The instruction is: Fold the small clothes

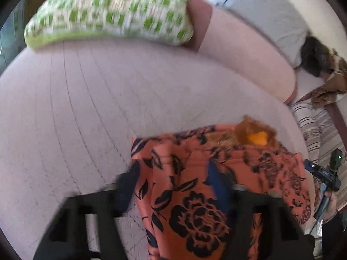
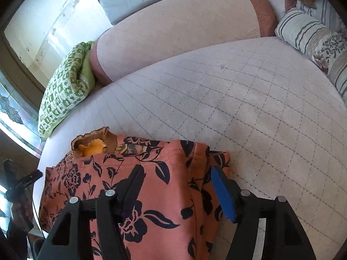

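The salmon floral garment (image 2: 151, 186) lay at the near edge of the quilted sofa seat (image 2: 249, 108), a folded-over flap along one side, with a brown-and-orange cloth (image 2: 95, 143) peeking out just behind it. Both the left gripper (image 1: 175, 184) and the right gripper (image 2: 175, 184) had their jaws spread wide over the fabric, pinching nothing. Folding looked begun but unfinished; a green checked cushion (image 2: 65, 95) sat well apart.

the left gripper (image 1: 175, 186) hangs with its jaws apart over the orange floral garment (image 1: 195, 195) on the quilted cushion (image 1: 86, 108).
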{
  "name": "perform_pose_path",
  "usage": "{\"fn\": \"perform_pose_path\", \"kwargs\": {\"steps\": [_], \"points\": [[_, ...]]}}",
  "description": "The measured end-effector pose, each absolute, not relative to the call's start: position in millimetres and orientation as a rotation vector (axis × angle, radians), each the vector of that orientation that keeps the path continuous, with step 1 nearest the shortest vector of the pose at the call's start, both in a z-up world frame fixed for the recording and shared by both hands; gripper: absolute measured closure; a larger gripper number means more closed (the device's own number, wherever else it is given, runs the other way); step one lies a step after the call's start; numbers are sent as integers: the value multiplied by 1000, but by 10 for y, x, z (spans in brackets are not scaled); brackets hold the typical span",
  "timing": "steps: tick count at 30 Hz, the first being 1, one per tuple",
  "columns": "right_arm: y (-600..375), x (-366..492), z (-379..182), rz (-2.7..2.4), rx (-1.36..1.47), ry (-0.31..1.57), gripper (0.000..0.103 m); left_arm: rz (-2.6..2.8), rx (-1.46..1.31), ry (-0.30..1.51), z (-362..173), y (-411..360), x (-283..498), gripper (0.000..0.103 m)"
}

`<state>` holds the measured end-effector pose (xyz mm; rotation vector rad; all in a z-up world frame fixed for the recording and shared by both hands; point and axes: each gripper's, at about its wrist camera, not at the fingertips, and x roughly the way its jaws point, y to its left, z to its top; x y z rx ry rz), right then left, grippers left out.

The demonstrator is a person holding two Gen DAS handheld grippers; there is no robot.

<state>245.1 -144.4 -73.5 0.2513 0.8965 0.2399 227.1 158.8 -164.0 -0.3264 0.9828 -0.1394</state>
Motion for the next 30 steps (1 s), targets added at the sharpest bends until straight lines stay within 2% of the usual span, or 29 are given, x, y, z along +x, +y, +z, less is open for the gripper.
{"fn": "perform_pose_path", "kwargs": {"steps": [1, 2, 3, 6, 9, 11, 13, 14, 15, 16, 17, 18, 19, 22, 23, 24, 26, 28, 30], "points": [[-1430, 2471, -770, 240, 245, 913, 37, -131, -294, 1007, -1704, 1557, 2317, 90], [-1408, 2492, -803, 223, 229, 938, 50, -129, -285, 1017, -1732, 1545, 2351, 95], [-1394, 2506, -844, 221, 215, 966, 84, -134, -289, 1012, -1730, 1547, 2354, 98], [-1328, 2519, -813, 218, 160, 989, 96, -124, -270, 922, -1524, 1557, 2295, 100], [-1305, 2438, -551, 209, 133, 901, 97, -113, -234, 799, -1249, 1561, 2199, 100], [-1306, 2450, -486, 191, 123, 869, 96, -103, -214, 806, -1342, 1545, 2300, 99], [-1308, 2531, -660, 173, 125, 883, 95, -52, -208, 881, -1611, 1584, 2461, 97], [-1327, 2609, -839, 178, 155, 950, 89, -39, -213, 946, -1757, 1602, 2535, 95], [-1353, 2640, -970, 159, 181, 1001, 86, -28, -213, 961, -1791, 1617, 2552, 93], [-1379, 2603, -958, 161, 200, 970, 84, -21, -203, 933, -1721, 1608, 2525, 92], [-1404, 2547, -906, 148, 202, 942, 73, -14, -195, 929, -1650, 1627, 2505, 82], [-1443, 2490, -839, 116, 199, 927, 58, -4, -194, 914, -1526, 1649, 2459, 65], [-1488, 2418, -764, 97, 203, 908, 52, -5, -209, 886, -1362, 1693, 2394, 60], [-1558, 2116, -465, 134, 238, 848, 50, -46, -271, 809, -893, 1807, 2123, 57], [-1563, 1984, -369, 171, 265, 845, 50, -63, -282, 799, -827, 1786, 2022, 53], [-1541, 1867, -300, 219, 295, 847, 46, -98, -293, 784, -740, 1734, 1844, 47], [-1384, 1585, -227, 373, 358, 854, 34, -139, -289, 765, -676, 1600, 1583, 41], [-1298, 1404, -368, 476, 449, 894, 31, -181, -298, 769, -729, 1407, 1376, 35], [-1307, 1333, -780, 447, 532, 1021, 29, -170, -310, 827, -946, 1304, 1314, 35]]}}
